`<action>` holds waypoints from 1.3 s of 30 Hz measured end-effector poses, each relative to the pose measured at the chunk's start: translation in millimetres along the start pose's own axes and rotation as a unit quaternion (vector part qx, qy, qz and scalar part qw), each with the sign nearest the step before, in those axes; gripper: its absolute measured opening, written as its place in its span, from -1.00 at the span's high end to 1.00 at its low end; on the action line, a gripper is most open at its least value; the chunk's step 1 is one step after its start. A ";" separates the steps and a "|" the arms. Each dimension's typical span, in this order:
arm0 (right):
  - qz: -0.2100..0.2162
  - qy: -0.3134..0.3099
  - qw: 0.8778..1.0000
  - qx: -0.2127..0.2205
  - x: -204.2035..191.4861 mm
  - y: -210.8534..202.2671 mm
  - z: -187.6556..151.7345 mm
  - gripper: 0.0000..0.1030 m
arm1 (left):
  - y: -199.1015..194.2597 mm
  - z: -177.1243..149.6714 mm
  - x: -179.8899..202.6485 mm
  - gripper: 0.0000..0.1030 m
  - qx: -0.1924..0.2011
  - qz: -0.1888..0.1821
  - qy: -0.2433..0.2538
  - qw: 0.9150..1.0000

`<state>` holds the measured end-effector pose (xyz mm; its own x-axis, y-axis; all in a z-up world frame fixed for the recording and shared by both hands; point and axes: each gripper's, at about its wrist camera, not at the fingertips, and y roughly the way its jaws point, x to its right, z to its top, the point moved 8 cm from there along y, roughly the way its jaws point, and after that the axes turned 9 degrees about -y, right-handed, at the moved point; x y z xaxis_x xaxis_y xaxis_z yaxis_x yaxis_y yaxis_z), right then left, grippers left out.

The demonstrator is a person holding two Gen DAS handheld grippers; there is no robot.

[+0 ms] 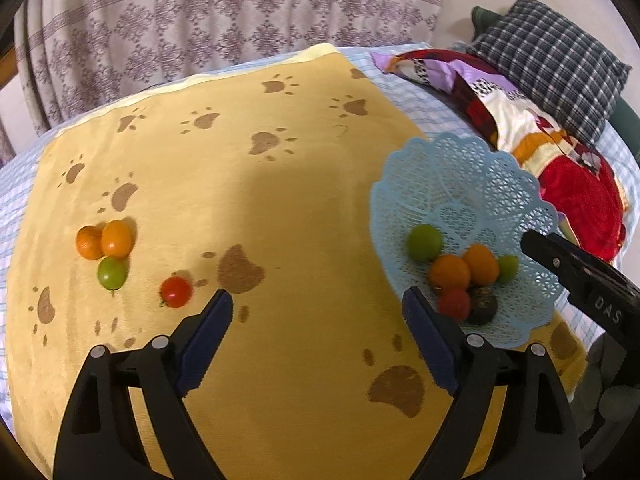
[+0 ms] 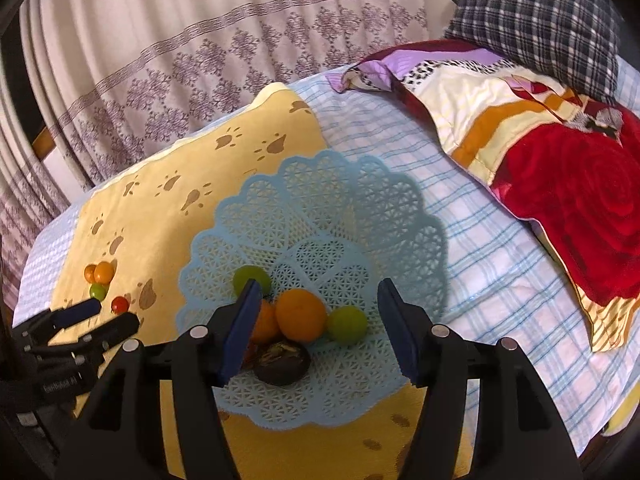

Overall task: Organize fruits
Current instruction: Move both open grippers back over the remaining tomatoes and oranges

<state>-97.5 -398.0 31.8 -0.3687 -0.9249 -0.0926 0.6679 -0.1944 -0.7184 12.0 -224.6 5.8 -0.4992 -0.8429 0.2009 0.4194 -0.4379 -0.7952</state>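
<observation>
Left tongs [image 1: 316,312] stand wide apart with nothing between them, over the yellow paw-print blanket [image 1: 280,200] on the bed. Right tongs [image 2: 316,300] stand apart, clamping nothing, above the blue lattice basket [image 2: 320,200]. Six fruits [image 2: 300,314] lie in the basket; four loose fruits [image 1: 116,256] remain on the blanket, well apart from it.

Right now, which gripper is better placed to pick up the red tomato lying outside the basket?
Left. The left gripper is open, empty, with the red tomato just beyond its fingertip. The right gripper hangs over the blue basket, farther away.
</observation>
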 end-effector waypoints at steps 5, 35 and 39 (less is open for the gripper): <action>0.005 -0.032 0.999 0.007 -16.6 -1.5 1.2 -0.21 | -3.9 3.7 -24.8 -0.67 0.008 0.014 -0.023 1.000; 0.125 -0.169 0.977 -0.037 -161.0 25.1 -7.7 -0.34 | 4.0 6.5 -176.7 -0.67 0.012 0.118 -0.126 0.985; 0.132 -0.178 0.974 -0.048 -175.6 32.5 -13.7 -0.34 | 14.4 7.2 -189.9 -0.63 0.007 0.124 -0.132 0.983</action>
<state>-19.9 -237.4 15.3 0.0665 -0.9965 -0.0496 0.6395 0.0808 -0.7645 118.3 -73.1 -39.7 -0.1667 -0.9752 0.1453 0.5147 -0.2117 -0.8308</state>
